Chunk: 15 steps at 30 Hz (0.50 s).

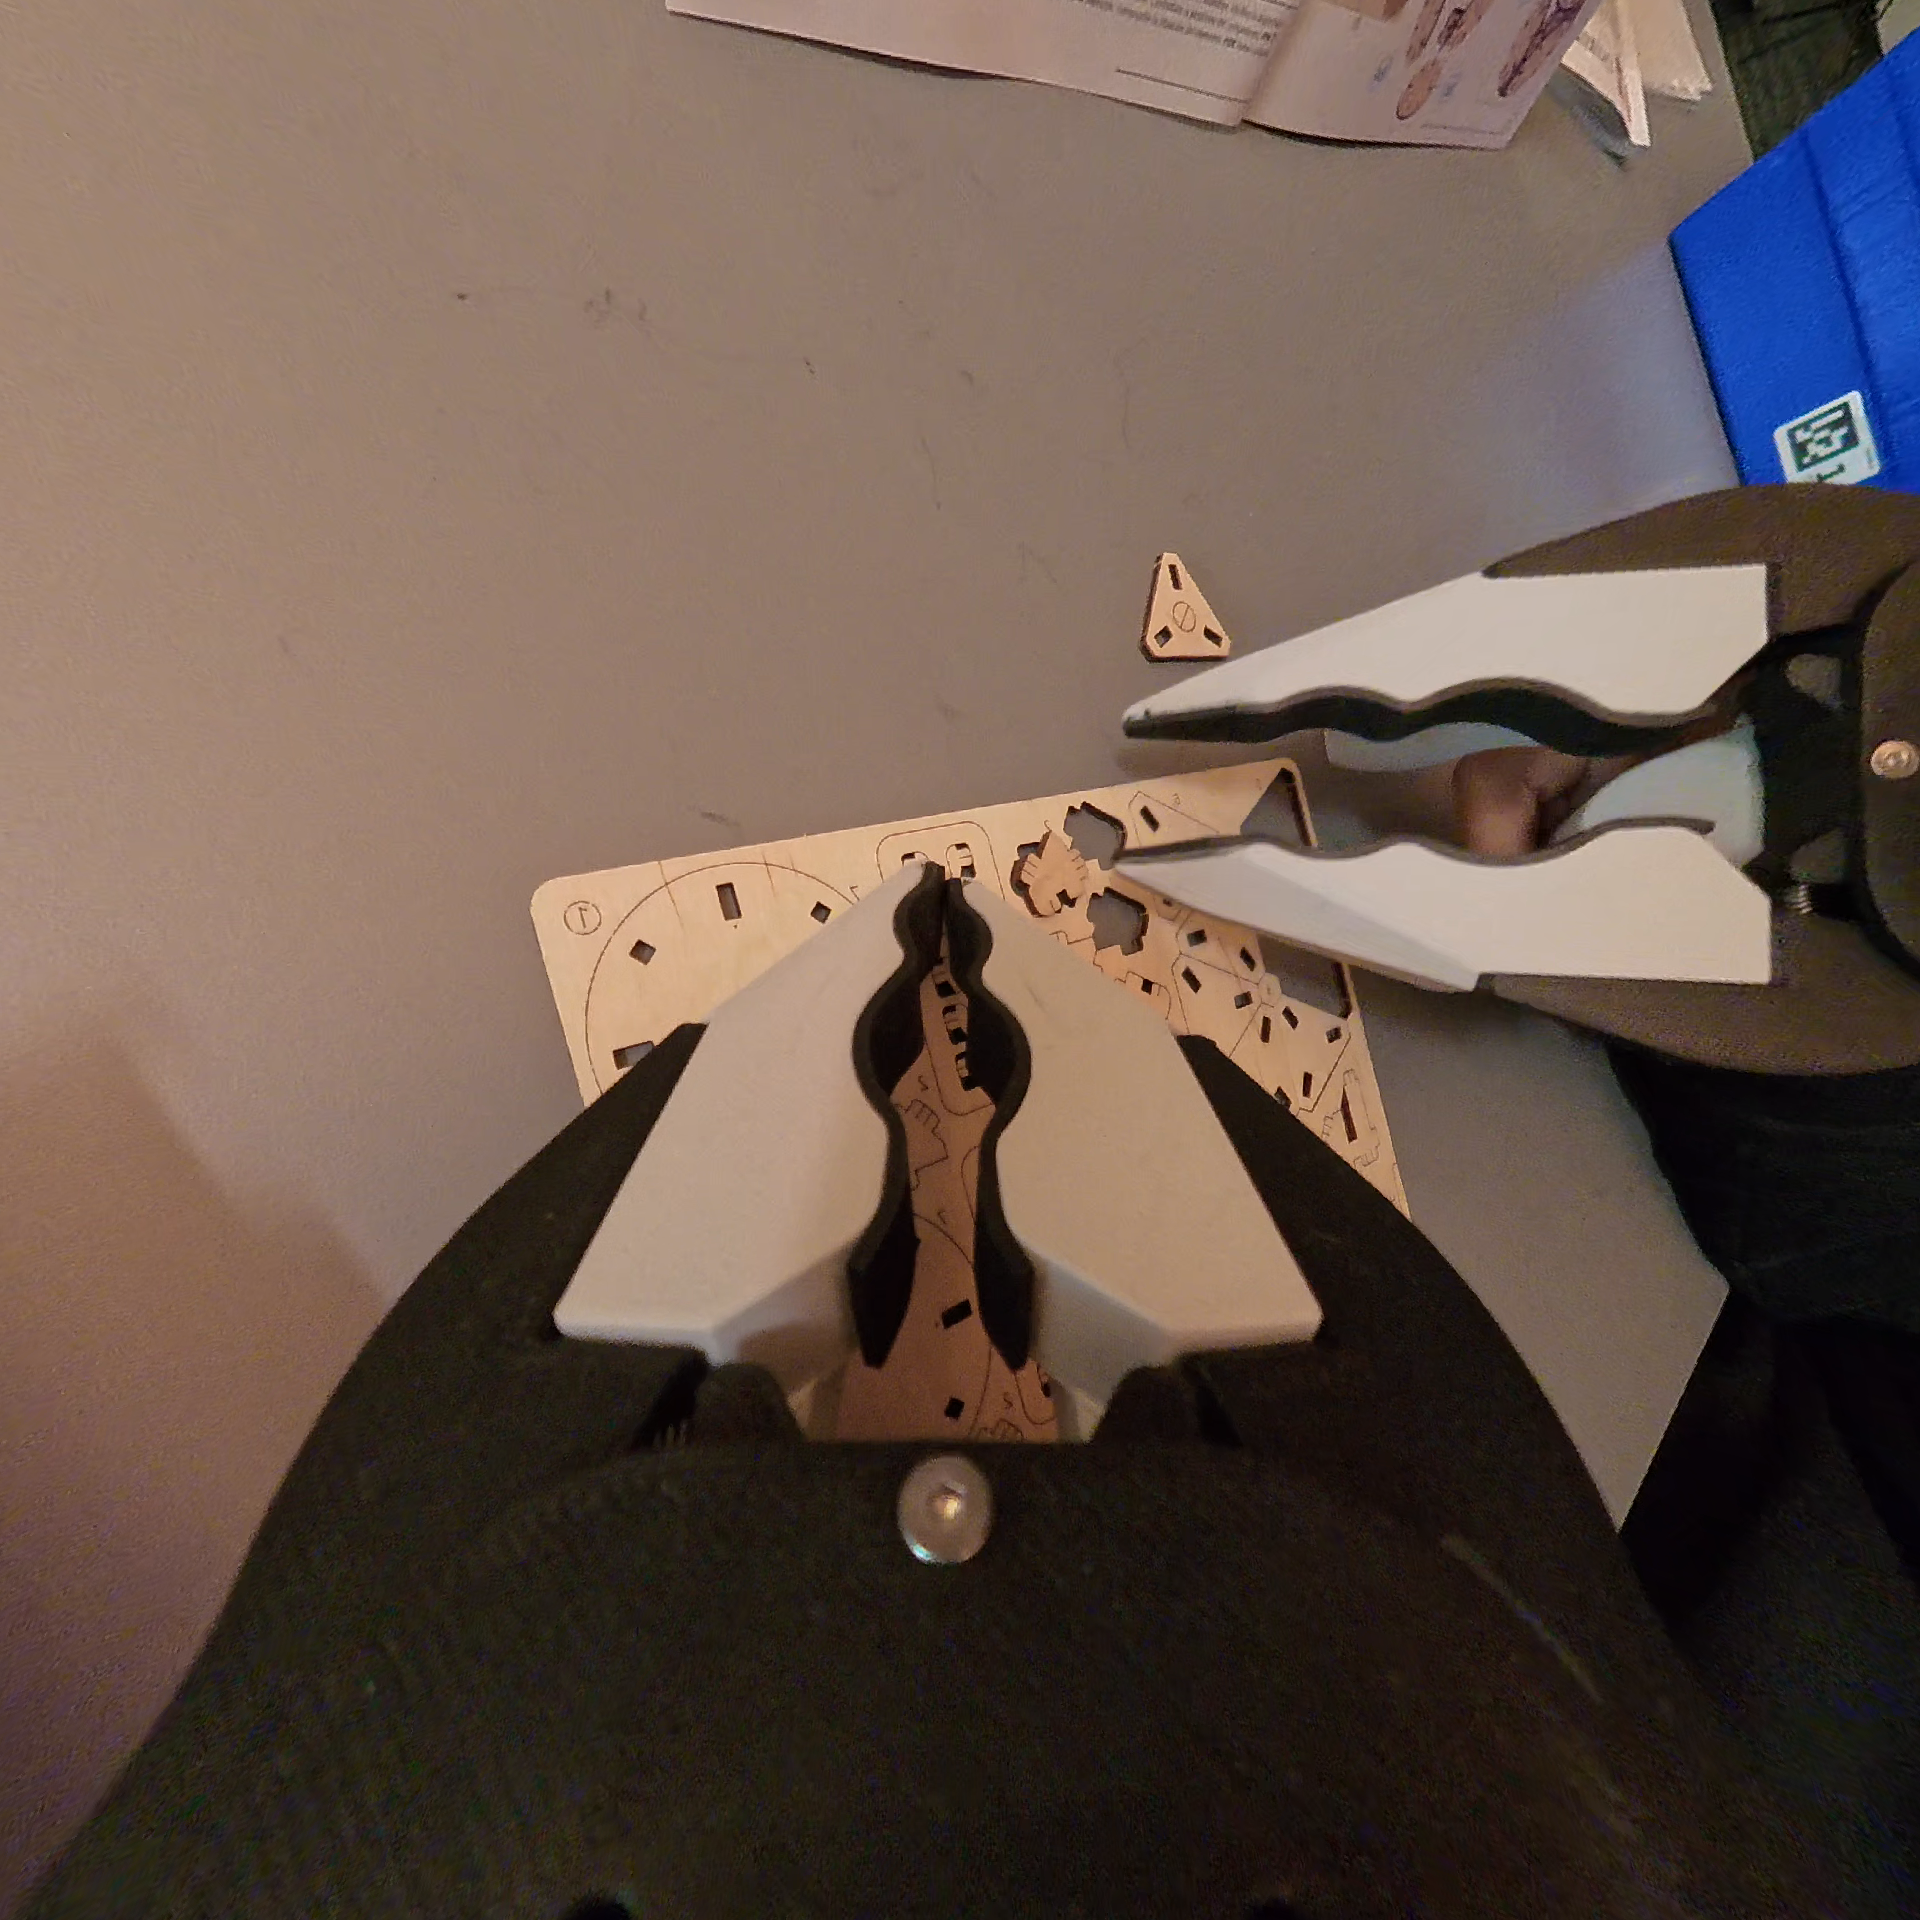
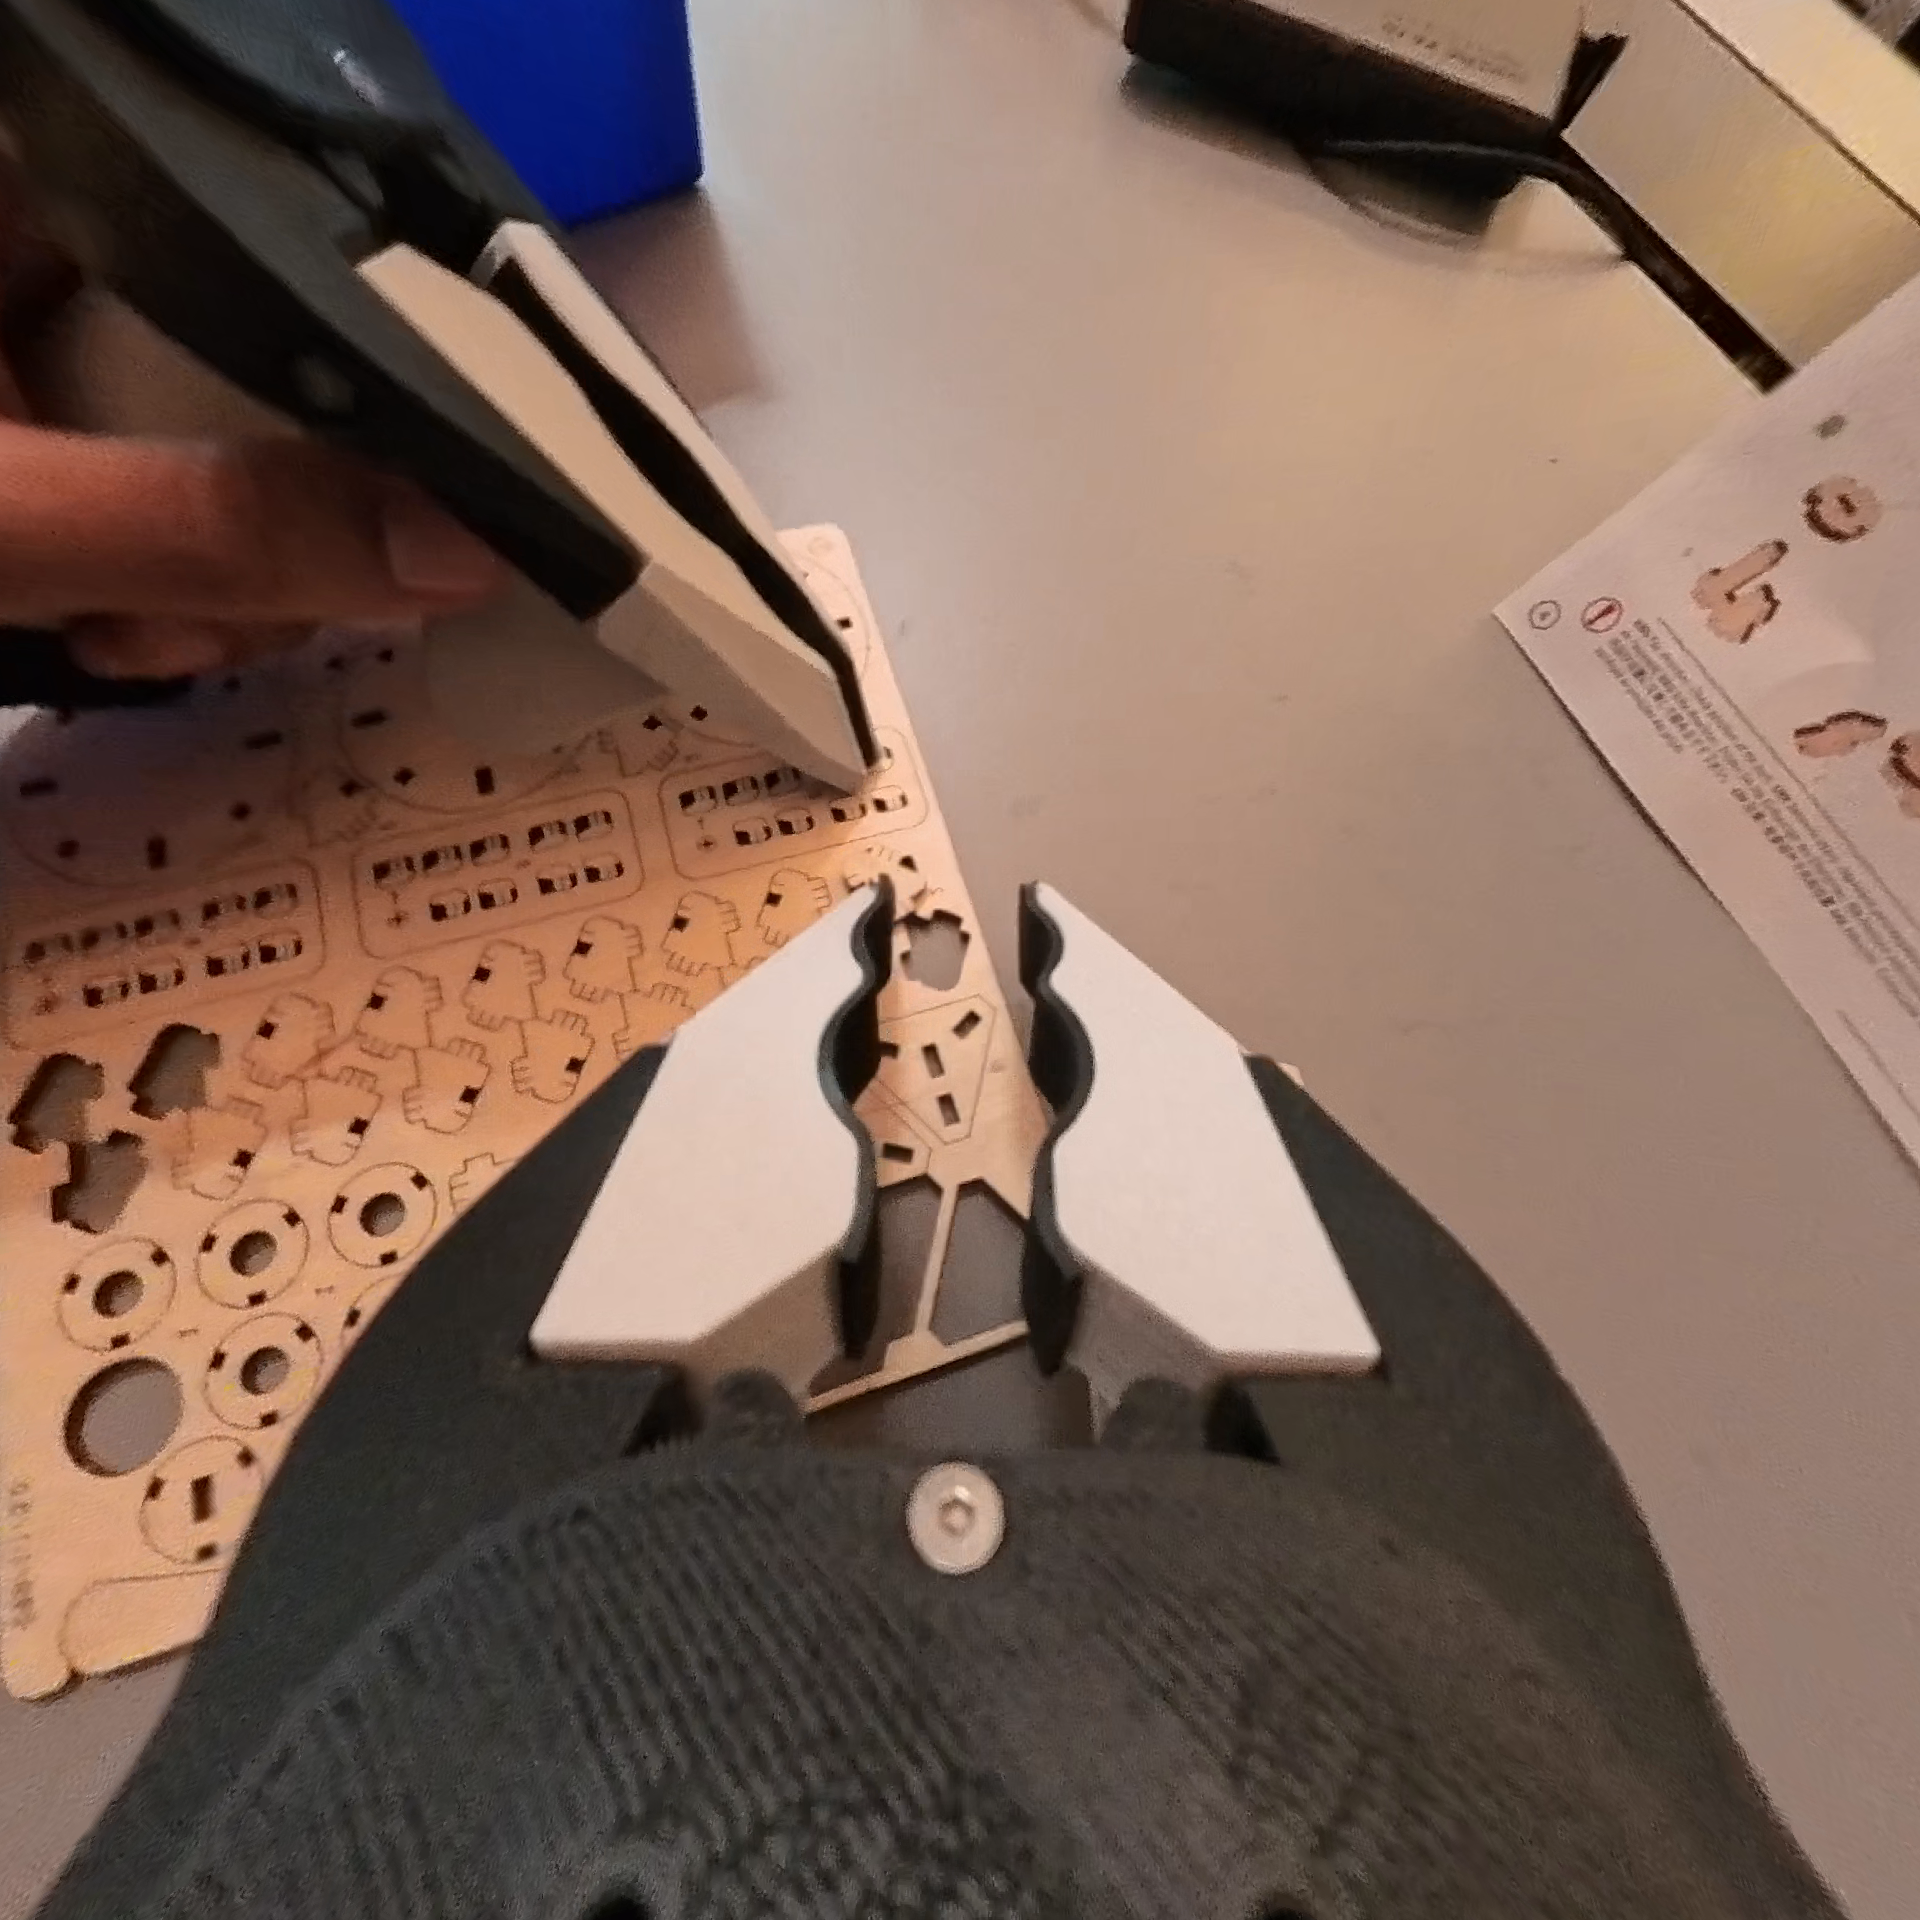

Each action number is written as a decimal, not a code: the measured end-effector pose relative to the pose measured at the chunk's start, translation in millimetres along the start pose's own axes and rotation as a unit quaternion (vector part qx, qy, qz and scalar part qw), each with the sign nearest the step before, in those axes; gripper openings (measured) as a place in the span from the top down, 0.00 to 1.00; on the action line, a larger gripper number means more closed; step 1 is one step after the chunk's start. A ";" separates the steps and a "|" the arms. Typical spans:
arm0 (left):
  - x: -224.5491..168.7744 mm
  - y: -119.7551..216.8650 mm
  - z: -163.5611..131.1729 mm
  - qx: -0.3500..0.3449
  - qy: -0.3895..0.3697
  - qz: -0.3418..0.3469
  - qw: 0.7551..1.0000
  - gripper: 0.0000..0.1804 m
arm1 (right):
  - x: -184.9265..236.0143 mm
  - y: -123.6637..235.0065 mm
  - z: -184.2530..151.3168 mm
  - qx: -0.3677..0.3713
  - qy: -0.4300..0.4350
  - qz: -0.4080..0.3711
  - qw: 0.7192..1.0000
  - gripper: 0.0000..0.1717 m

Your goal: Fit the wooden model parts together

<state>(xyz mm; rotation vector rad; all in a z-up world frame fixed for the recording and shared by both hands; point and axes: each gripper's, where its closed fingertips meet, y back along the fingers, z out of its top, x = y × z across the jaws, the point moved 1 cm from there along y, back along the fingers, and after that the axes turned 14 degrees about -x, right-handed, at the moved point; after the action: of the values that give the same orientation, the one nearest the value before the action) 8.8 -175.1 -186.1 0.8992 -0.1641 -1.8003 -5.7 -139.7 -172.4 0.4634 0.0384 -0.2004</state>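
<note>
A laser-cut wooden parts sheet (image 1: 623,935) lies flat on the grey table; it also shows in the right wrist view (image 2: 416,935). My left gripper (image 1: 940,883) is shut, with nothing between its pads, and its tips rest on the sheet near its far edge; the right wrist view shows it too (image 2: 860,764). My right gripper (image 2: 956,899) is open and empty over the sheet's corner. One fingertip (image 2: 881,904) lies beside a loosened, tilted cut-out piece (image 1: 1060,873) next to two empty cut-out holes. A small triangular wooden piece (image 1: 1184,613) lies loose on the table beyond the sheet.
A blue box (image 1: 1818,291) stands at the right. An open booklet (image 1: 1247,52) lies at the far edge, and a printed instruction sheet (image 2: 1714,727) lies right of my right gripper. A black object (image 2: 1351,94) lies farther back. A hand (image 2: 208,540) holds the left gripper. Less than 4 cm separates the two grippers' tips.
</note>
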 end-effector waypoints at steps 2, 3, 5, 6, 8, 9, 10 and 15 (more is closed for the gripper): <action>-0.1 0.0 -0.2 0.001 0.001 0.000 1.000 1.00 | 5.2 -0.9 -0.6 -0.001 0.018 0.011 1.000 0.87; -0.1 0.0 -0.4 0.001 0.001 -0.001 1.000 1.00 | 7.3 -1.3 -0.8 -0.002 0.025 0.017 1.000 0.87; -0.3 0.0 -0.6 0.002 0.002 -0.001 1.000 1.00 | 9.9 -2.3 -1.8 -0.002 0.027 0.023 0.999 0.87; -0.3 -0.1 -0.5 0.002 0.001 0.000 1.000 1.00 | 10.8 -3.2 -2.6 -0.001 0.022 0.025 0.999 0.87; -0.3 -0.1 -0.5 0.003 0.001 0.000 1.000 1.00 | 12.5 -4.8 -3.6 0.002 0.004 0.031 1.000 0.86; -0.2 -0.2 -0.6 0.003 0.002 0.000 1.000 1.00 | 12.7 -5.4 -3.8 0.002 -0.004 0.032 0.999 0.86; -0.3 -0.2 -0.6 0.002 0.003 -0.001 1.000 1.00 | 12.5 -5.8 -4.2 0.003 -0.009 0.032 0.999 0.86; -0.4 -0.6 -0.5 0.001 0.006 -0.003 1.000 1.00 | 12.7 -7.3 -7.8 0.011 0.003 0.026 1.000 0.88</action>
<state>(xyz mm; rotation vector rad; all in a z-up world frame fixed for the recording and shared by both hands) 8.8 -174.4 -186.6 0.9135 -0.1564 -1.7993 5.4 -144.9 -183.7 0.4863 0.0302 -0.1486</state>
